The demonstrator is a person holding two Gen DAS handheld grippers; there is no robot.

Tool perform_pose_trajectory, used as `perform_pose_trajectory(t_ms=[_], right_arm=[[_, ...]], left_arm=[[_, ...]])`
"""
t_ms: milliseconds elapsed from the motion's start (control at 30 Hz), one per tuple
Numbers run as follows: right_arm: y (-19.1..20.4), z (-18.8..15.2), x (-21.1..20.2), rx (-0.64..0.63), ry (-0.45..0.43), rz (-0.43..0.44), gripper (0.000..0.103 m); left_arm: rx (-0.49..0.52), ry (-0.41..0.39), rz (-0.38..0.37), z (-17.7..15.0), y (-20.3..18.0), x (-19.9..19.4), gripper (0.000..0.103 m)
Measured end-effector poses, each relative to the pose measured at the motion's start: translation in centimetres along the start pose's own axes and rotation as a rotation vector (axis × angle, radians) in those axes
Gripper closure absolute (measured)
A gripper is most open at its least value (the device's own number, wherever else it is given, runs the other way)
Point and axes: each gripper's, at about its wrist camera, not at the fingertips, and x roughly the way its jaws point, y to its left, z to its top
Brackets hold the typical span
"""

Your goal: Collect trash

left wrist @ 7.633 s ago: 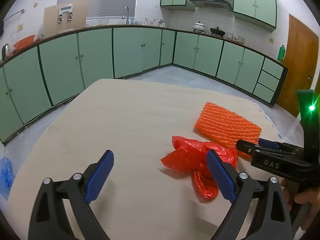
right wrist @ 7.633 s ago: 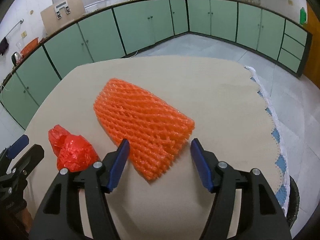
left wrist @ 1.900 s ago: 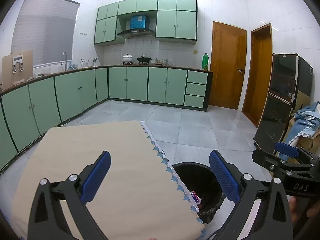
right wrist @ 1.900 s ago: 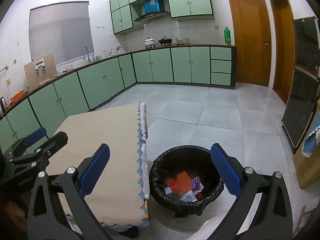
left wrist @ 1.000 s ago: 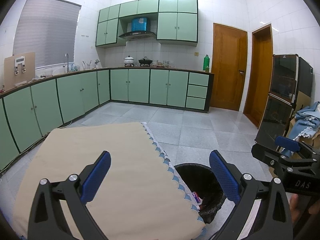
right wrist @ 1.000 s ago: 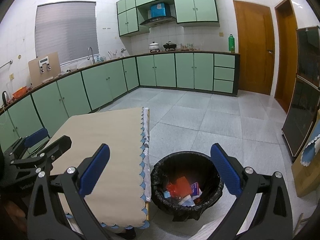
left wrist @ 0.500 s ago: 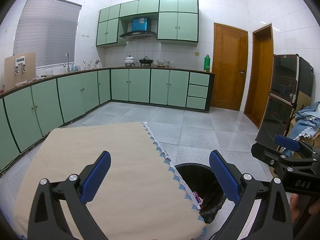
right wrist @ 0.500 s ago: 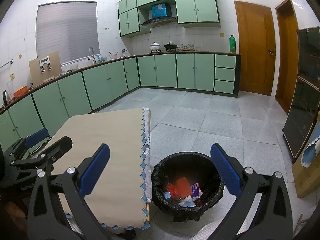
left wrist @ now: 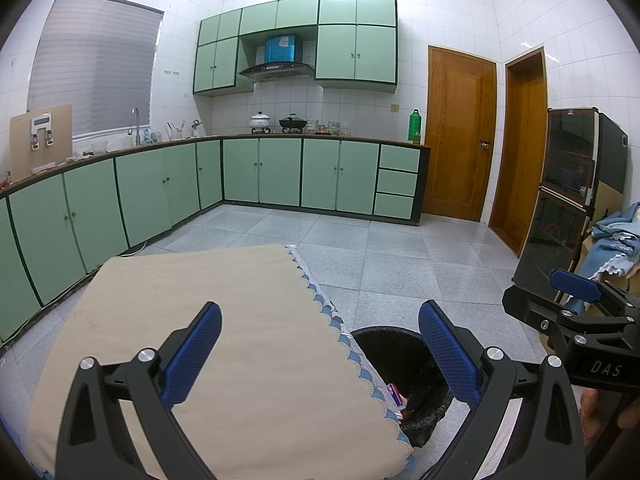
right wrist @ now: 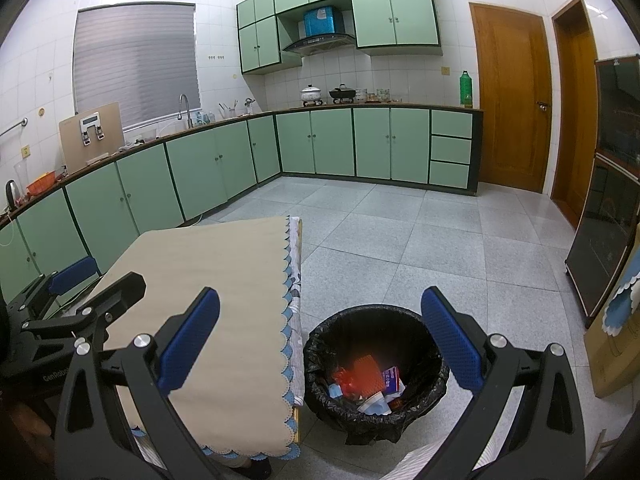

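Green kitchen cabinets (left wrist: 160, 192) line the far walls of a tiled room, with two wooden doors at the right. At the near left stands the desk (left wrist: 208, 292), covered by a beige cloth with a blue scalloped edge; no trash shows on the part of it in view. The left gripper (left wrist: 320, 354) hangs over the desk's right edge, jaws spread wide and empty. Just right of the desk, on the floor, sits the black-lined trash bin (right wrist: 316, 344). Inside it lie the collected pieces: an orange-red scrap (right wrist: 362, 372) among white and blue wrappers. The right gripper (right wrist: 320, 342) is above the bin, released, with nothing between its pads.

The task looks finished or nearly so. The main risk is a gripper lowered carelessly catching the loose liner or the cloth edge and dragging the bin or cloth askew.
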Motion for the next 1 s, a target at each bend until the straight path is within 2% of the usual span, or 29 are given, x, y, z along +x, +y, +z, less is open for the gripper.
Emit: perform_pose_trajectory(t_ms=[1000], right_arm=[[-0.06, -0.04, 0.0, 0.0, 0.001, 0.0, 0.005]], left_arm=[[0.0, -0.001, 0.004, 0.03, 0.27, -0.13, 0.006]])
